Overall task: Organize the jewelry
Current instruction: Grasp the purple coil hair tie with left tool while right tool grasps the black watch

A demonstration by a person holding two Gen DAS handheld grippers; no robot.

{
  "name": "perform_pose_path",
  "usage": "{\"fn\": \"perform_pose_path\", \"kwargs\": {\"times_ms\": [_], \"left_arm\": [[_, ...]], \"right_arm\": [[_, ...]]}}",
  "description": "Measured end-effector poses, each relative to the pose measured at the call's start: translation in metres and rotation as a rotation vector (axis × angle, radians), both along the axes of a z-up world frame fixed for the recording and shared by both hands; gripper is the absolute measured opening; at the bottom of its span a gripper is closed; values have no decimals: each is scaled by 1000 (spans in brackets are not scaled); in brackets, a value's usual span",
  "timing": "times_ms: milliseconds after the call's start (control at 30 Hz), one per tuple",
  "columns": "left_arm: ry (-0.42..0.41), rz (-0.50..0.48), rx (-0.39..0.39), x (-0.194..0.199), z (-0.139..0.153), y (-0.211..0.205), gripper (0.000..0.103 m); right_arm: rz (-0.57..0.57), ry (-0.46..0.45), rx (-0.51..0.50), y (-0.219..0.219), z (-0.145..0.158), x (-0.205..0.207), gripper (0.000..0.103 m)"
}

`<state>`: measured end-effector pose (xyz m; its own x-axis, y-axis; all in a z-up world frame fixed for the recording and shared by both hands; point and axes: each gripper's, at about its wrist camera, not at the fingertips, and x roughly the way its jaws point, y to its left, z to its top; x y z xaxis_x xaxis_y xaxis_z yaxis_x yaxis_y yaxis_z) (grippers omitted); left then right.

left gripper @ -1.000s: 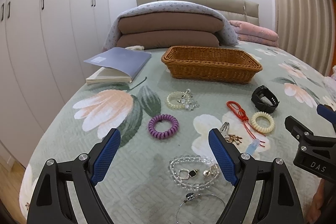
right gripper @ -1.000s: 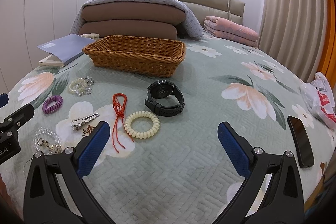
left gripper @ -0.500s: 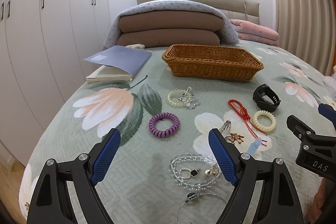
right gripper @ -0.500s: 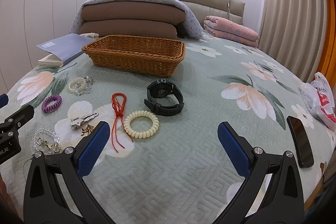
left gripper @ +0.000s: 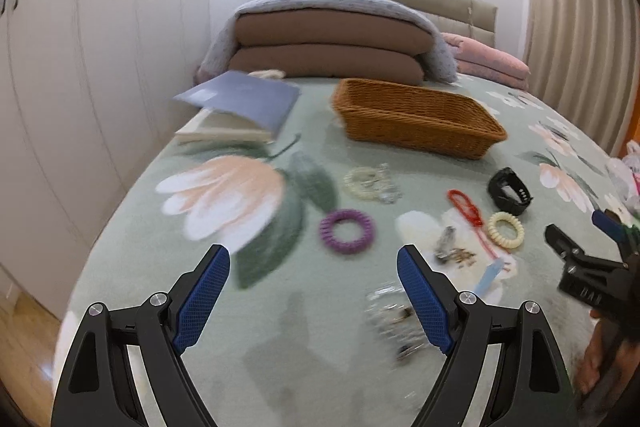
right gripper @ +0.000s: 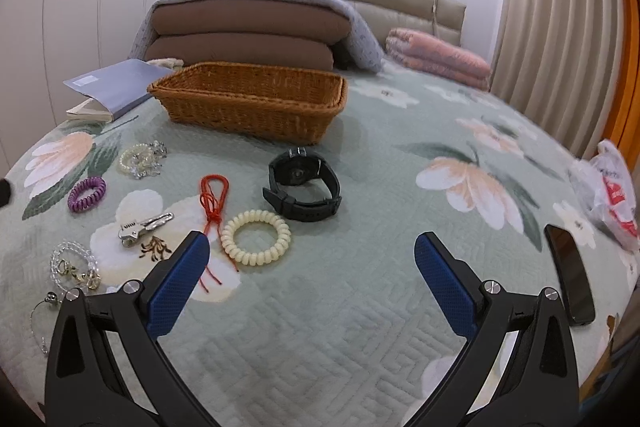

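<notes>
Jewelry lies scattered on the floral bedspread in front of a brown wicker basket. There is a black watch, a cream coil band, a red cord, a purple coil band, a pearl and crystal bracelet, a silver clip and a clear bead bracelet. My left gripper is open, hovering above the bed left of the purple band. My right gripper is open just right of the cream band, holding nothing.
A blue-covered book lies left of the basket. Folded brown quilts and a pink blanket sit by the headboard. A black phone and a plastic bag lie at the right edge. White wardrobes stand on the left.
The left gripper's view has swung to the left and is blurred by motion. The right gripper has moved slightly forward toward the cream band and watch. Both stayed open.
</notes>
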<state>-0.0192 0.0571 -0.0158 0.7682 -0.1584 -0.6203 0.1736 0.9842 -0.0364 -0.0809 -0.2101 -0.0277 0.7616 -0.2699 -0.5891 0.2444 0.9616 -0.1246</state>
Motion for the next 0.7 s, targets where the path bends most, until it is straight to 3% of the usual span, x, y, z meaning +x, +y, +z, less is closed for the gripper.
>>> {"fn": "perform_pose_path", "kwargs": {"times_ms": [167, 300, 433, 700], "left_arm": [[110, -30, 22, 7, -9, 44, 86], [236, -136, -87, 20, -27, 46, 86], [272, -170, -116, 37, -34, 30, 77], [309, -235, -148, 97, -33, -3, 77]], "right_arm": [[-3, 34, 120, -29, 8, 8, 103], [20, 45, 166, -38, 14, 14, 101], [77, 98, 182, -45, 18, 27, 86], [128, 200, 136, -70, 19, 66, 60]]}}
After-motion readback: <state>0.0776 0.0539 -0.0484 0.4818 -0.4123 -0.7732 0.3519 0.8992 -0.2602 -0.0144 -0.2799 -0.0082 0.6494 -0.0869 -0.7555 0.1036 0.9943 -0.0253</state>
